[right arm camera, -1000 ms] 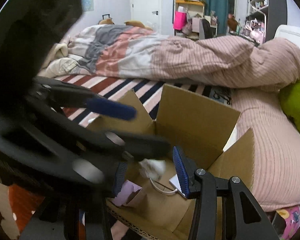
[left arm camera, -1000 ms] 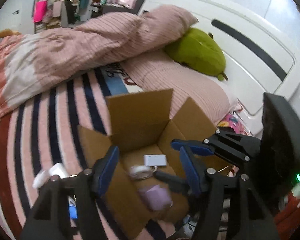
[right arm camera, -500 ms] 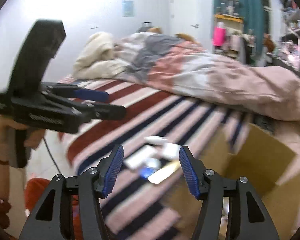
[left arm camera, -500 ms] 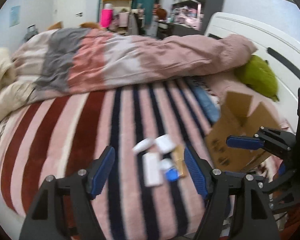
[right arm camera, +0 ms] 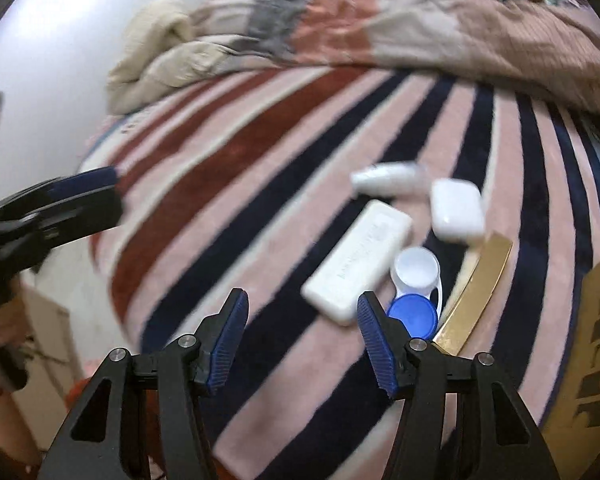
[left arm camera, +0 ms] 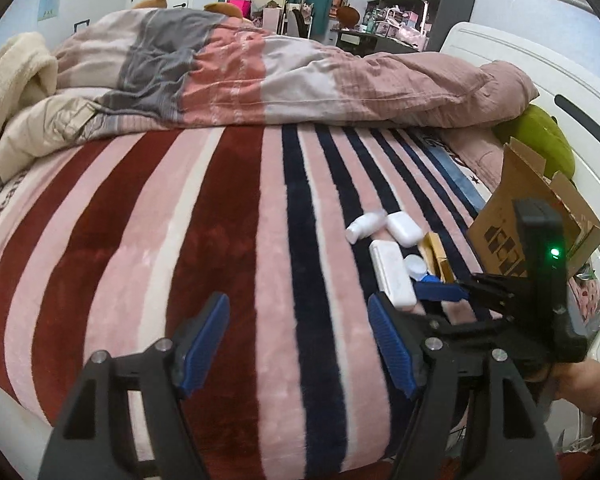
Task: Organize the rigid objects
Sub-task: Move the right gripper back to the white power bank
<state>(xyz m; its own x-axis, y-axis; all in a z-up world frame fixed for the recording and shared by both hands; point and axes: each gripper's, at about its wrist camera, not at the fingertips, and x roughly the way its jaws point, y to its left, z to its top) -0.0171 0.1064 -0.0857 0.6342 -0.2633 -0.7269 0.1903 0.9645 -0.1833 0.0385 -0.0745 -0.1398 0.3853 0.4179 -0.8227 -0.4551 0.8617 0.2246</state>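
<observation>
Several small items lie on the striped blanket: a long white case, a white earbud case, a small white bottle, a white and blue lens case and a gold box. My right gripper is open and empty, just in front of the long white case. My left gripper is open and empty over the blanket, left of the items. The right gripper also shows in the left wrist view.
An open cardboard box stands right of the items, by the white headboard. A green plush lies behind it. A rumpled duvet covers the far half of the bed. The bed edge is near me.
Both grippers swung left, away from above the cardboard box, to face the items on the blanket. The right gripper has come down close to them.
</observation>
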